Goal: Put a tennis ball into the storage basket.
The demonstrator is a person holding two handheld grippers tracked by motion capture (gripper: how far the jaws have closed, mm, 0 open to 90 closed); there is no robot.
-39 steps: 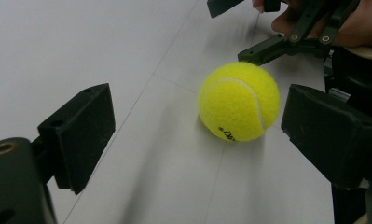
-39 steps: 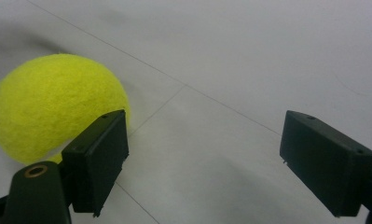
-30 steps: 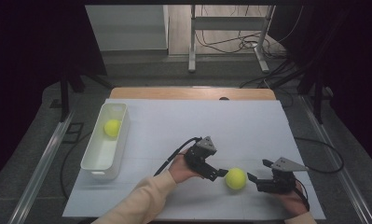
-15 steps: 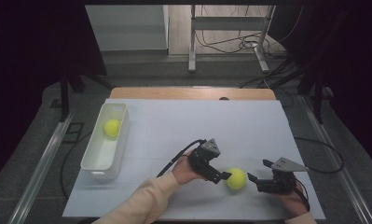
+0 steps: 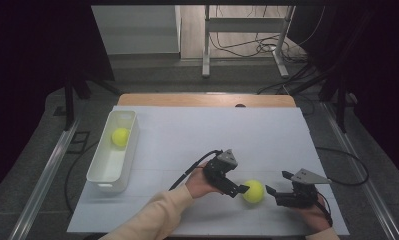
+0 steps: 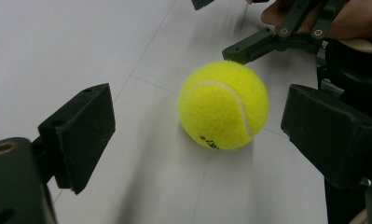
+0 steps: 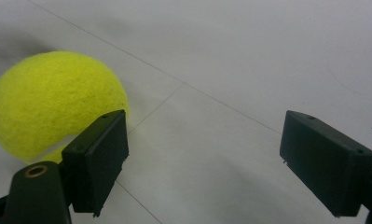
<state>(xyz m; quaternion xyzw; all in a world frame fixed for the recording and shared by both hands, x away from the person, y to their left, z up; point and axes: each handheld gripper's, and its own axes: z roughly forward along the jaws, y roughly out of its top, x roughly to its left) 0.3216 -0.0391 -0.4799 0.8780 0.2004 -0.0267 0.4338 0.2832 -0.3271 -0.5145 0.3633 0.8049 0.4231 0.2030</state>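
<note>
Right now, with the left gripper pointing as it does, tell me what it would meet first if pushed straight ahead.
The tennis ball. It lies on the white table just ahead of the left gripper, between its open fingers, apparently untouched. The right gripper sits beyond it.

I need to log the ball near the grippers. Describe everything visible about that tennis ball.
The tennis ball is bright yellow-green, fuzzy felt with a curved white seam and small dark print low on its side. It looks whole and round, resting on the white table near the front edge. It lies between the open jaws of the left gripper, pads apart from it. The right gripper stands beside it, also open.
</note>
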